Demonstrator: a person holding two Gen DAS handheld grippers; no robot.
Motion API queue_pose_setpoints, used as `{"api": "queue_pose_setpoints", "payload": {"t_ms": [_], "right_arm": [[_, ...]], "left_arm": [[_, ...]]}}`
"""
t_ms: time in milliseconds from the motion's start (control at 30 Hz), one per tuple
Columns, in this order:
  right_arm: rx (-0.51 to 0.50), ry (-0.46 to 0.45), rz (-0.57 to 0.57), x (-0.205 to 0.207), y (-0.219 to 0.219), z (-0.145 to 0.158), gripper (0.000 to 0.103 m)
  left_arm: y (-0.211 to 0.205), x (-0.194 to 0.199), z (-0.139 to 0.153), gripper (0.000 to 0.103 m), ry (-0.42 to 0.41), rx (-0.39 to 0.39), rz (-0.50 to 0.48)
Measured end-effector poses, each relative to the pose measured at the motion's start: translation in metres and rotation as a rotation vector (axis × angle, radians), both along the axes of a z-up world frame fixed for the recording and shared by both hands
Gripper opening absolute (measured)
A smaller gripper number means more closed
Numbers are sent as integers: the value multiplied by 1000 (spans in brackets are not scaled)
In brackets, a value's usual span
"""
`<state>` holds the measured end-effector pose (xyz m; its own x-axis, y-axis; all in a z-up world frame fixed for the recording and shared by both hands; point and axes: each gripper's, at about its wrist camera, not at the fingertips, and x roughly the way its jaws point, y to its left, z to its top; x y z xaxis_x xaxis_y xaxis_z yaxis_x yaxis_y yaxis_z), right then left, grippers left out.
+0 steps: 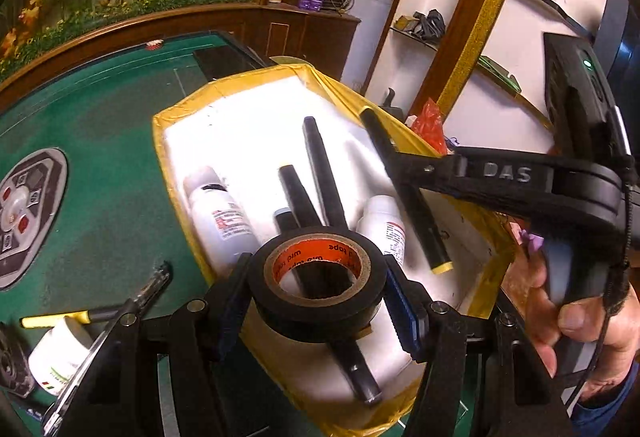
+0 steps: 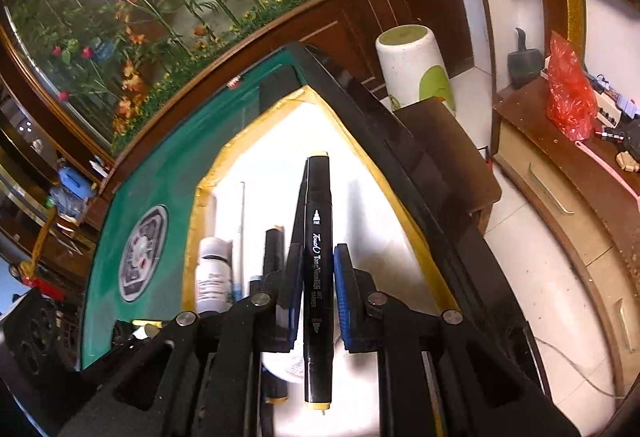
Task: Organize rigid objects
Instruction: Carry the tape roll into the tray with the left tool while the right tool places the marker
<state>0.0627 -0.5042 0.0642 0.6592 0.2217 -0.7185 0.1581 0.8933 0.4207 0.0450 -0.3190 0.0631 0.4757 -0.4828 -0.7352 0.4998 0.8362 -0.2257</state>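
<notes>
- Tray (image 1: 176, 125): white-lined, edged in yellow tape, sat on the green counter (image 1: 104, 197); served as the collecting place.
- Left gripper (image 1: 318, 287): fingers (image 1: 404, 311) closed narrowly on a roll of black tape (image 1: 316, 277), one pad on each side of its outer wall, roll held above the near end of the tray.
- Roll of black tape: judged light and stiff, hollow core with orange printed liner; outer wall smooth, so a grip across the full width, as shown, looked the safe hold.
- Right gripper (image 2: 318, 293): fingers (image 2: 346, 301) set around a black marker (image 2: 318, 277) along its length; the left pad looked against the barrel, a slim gap showed at the right pad, so whether it was truly clamped could not be told.
- Black marker: yellow end caps, held over the tray's right side; in the left wrist view the barrel crossed the fingers at a slant. Judged light, rigid, smooth and apt to roll or pivot; mid-barrel the best hold.
- Already in the tray: two white bottles (image 1: 220, 221) (image 1: 384, 229) lying down, several black markers (image 1: 320, 173) crossed between them.
- Still on the counter, left of the tray: a yellow-capped marker (image 1: 56, 320), a clear pen (image 1: 148, 291), a small white jar (image 1: 60, 353).
- Counter fitting: grey control panel (image 1: 24, 213) set in the green surface, well apart from the tray.
</notes>
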Motion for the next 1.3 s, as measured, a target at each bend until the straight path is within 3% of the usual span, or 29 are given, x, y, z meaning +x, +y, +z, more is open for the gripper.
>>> {"api": "queue_pose_setpoints", "payload": {"t_ms": [433,767,933,1033,1300], "right_arm": [[-152,17,32,35,23,-13,15],[-137,22,28,34,23,-15,15],[-119,26,19,26,22,-13,15],[-124,16,11,17,22,-7,18],[-103,-69,-45,-29,14,26,29]], "left_arm": [[-10,-1,-13,66,-43,69,-24],[-14,-3,-16,66,-65,103,-30],[-15,-2,-15,69,-79,107,-27],[-14,-4,-10,77,-88,93,-31],[-1,-16,9,81,-168,31,-13]]}}
